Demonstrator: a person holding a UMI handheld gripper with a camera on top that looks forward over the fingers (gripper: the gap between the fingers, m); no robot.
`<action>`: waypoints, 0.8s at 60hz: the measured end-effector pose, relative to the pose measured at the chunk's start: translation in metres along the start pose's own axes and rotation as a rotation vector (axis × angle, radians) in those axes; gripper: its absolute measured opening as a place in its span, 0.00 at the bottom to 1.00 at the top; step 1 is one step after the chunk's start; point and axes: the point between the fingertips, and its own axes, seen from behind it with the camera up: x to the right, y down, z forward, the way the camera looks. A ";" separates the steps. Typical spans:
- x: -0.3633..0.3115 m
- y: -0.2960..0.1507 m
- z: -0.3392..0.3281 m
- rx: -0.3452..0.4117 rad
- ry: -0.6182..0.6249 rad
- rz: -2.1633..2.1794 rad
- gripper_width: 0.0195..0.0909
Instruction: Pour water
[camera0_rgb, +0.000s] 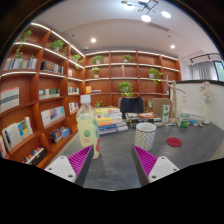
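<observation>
Because it looks like thin see-through plastic, the tall clear water bottle with a white cap and a pale green band will most likely bend in if it is squeezed hard, so I think a soft, steady pinch is best. It may be a bit heavy if it is full, though I cannot tell how much water is in it. Smooth plastic can be slippery too. The best place to take hold seems to be the middle of its body, near the band, where the sides are straight. Up by the cap it gets thin and could tip. The bottle stands upright on the dark grey table top, just ahead of the left finger and a little to the outside of it. It is not between the fingers. A short, pale, round cup with ribbed sides stands to the right of the bottle, just past the right finger, and that is most likely where the water should go. A small flat red round thing lies on the table near the cup. The gripper is spread wide with its purple pads facing each other, and it holds nothing. Nothing has been picked up yet, so the pouring has not begun. Behind the table are wooden book shelves with books and green plants on them.
</observation>
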 end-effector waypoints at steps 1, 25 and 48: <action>-0.008 0.002 0.003 0.000 -0.011 0.002 0.81; -0.078 -0.021 0.076 0.074 -0.100 0.018 0.81; -0.074 -0.032 0.120 0.132 -0.022 -0.055 0.38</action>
